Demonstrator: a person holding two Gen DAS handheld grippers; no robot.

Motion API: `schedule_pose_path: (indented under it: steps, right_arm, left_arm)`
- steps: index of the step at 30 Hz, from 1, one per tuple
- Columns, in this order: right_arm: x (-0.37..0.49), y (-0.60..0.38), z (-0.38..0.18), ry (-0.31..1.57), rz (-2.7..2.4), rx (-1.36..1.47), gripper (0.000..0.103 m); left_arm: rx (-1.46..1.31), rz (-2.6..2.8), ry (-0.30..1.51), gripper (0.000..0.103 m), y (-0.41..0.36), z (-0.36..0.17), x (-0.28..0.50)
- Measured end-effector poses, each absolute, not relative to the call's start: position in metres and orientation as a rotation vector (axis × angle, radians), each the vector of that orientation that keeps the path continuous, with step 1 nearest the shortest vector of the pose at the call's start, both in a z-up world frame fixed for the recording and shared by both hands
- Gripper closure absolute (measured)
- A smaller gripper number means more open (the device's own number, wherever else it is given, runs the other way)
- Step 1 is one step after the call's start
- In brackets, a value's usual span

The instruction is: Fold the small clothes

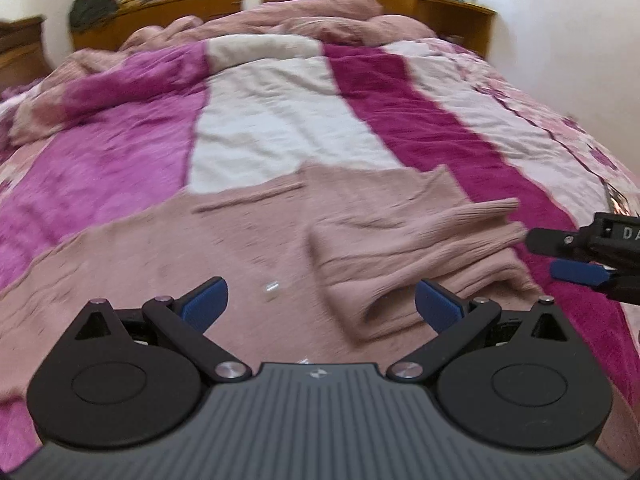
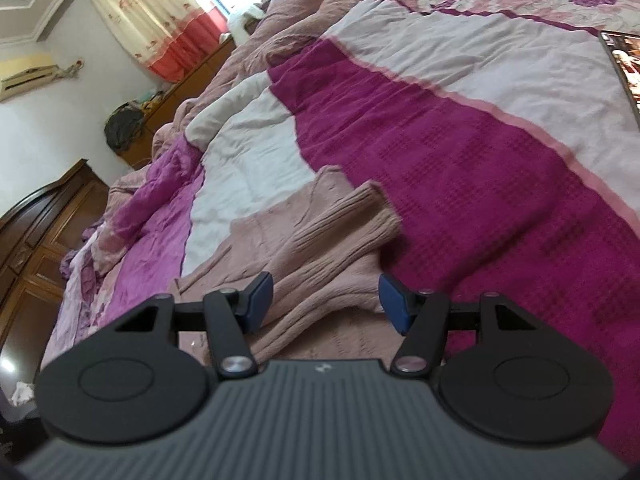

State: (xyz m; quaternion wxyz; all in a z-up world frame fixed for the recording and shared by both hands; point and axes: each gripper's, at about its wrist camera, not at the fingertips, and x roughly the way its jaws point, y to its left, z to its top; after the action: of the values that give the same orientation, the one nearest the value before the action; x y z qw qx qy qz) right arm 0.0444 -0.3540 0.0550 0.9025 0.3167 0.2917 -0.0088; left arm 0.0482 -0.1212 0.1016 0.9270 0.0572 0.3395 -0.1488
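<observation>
- A bedroom: a bed [image 1: 400,120] fills both views, covered by a quilt [image 1: 272,120] in magenta, white and purple bands, with a floral strip at its 3 o'clock edge.
- At 12 o'clock in the left wrist view stands a wooden headboard [image 1: 440,8]; a curtain [image 2: 152,20] hangs by the window behind it.
- A heap of dusty-pink bedding [image 1: 320,20] lies against the headboard.
- A pink knit sweater [image 1: 200,248] lies spread on the quilt at the near end of the bed; its two ribbed sleeves [image 1: 440,232] are folded across the body, cuffs pointing toward 2 o'clock.
- The left gripper [image 1: 320,304] hangs over the sweater's body, jaws spread wide and holding nothing.
- The right gripper [image 2: 326,300] is over the sleeve bundle, jaws released, with sleeve fabric showing between the blue pads [image 2: 258,300]; I cannot tell if they touch the cloth.
- In the left wrist view the right gripper [image 1: 560,256] enters at 3 o'clock, just beside the cuffs.
- A dark-framed flat object [image 2: 624,68] lies on the quilt at 2 o'clock in the right wrist view.
</observation>
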Motion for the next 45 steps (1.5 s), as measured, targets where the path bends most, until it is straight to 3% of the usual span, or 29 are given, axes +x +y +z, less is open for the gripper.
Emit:
schedule_pose_path:
  steps: [7, 14, 19, 23, 24, 25, 27, 28, 45]
  right_arm:
    - [0.043, -0.369, 0.049, 0.603, -0.038, 0.689, 0.041]
    - [0.045, -0.374, 0.041, 0.616, -0.047, 0.713, 0.041]
    - [0.047, -0.376, 0.039, 0.619, -0.046, 0.708, 0.041]
    - [0.047, -0.376, 0.037, 0.623, -0.051, 0.711, 0.041]
    - [0.046, -0.376, 0.036, 0.625, -0.053, 0.715, 0.041]
    - [0.046, -0.376, 0.035, 0.627, -0.054, 0.718, 0.041]
    - [0.045, -0.376, 0.035, 0.628, -0.056, 0.724, 0.041]
    - [0.044, -0.375, 0.034, 0.626, -0.057, 0.724, 0.041]
    - [0.044, -0.36, 0.041, 0.618, -0.025, 0.672, 0.041]
  left_arm:
    - [0.247, -0.411, 0.693, 0.022, -0.178, 0.084, 0.069]
    - [0.347, -0.499, 0.702, 0.024, -0.212, 0.061, 0.083]
    - [0.403, -0.537, 0.696, 0.046, -0.229, 0.05, 0.092]
    - [0.399, -0.528, 0.699, 0.048, -0.238, 0.046, 0.101]
    - [0.404, -0.525, 0.695, 0.054, -0.24, 0.045, 0.102]
    - [0.404, -0.526, 0.689, 0.068, -0.241, 0.044, 0.102]
    - [0.375, -0.527, 0.674, 0.086, -0.24, 0.047, 0.1]
    - [0.359, -0.523, 0.667, 0.089, -0.239, 0.049, 0.1]
    - [-0.071, -0.3, 0.592, 0.092, -0.114, 0.108, 0.075]
